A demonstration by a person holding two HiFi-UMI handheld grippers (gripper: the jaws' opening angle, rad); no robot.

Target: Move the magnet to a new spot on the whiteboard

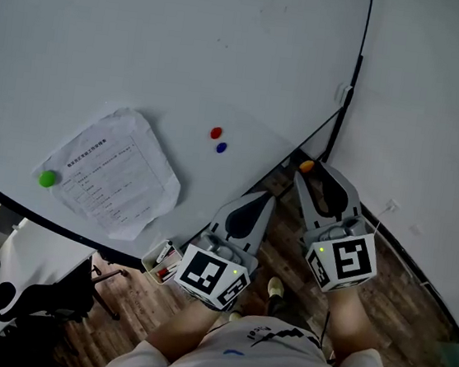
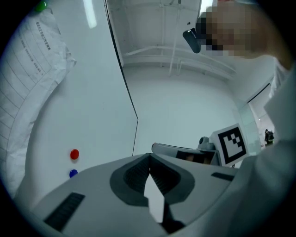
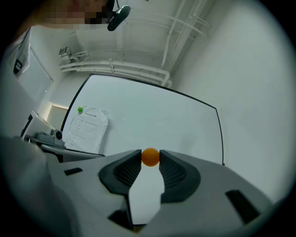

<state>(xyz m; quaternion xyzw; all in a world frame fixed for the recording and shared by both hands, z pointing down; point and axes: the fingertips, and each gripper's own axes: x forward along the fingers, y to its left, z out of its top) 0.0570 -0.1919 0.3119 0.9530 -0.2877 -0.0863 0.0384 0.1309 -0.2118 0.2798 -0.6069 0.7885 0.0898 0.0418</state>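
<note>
My right gripper [image 3: 150,157] is shut on a small orange magnet [image 3: 150,157], pinched at its jaw tips; in the head view the same orange magnet [image 1: 306,166] shows at the tip of the right gripper [image 1: 305,169], off the whiteboard's [image 1: 187,57] lower right corner. My left gripper [image 1: 266,198] hangs beside it, shut and empty, its jaw tips meeting [image 2: 149,156]. On the board stick a red magnet [image 1: 216,133] and a blue magnet [image 1: 221,147]. A green magnet [image 1: 46,178] pins a crumpled printed sheet [image 1: 115,171].
A white wall [image 1: 437,113] runs to the right of the board's black frame. Below are a wooden floor [image 1: 402,295], a black office chair [image 1: 41,301] at the lower left and a small tray of bits [image 1: 162,260] under the board's edge.
</note>
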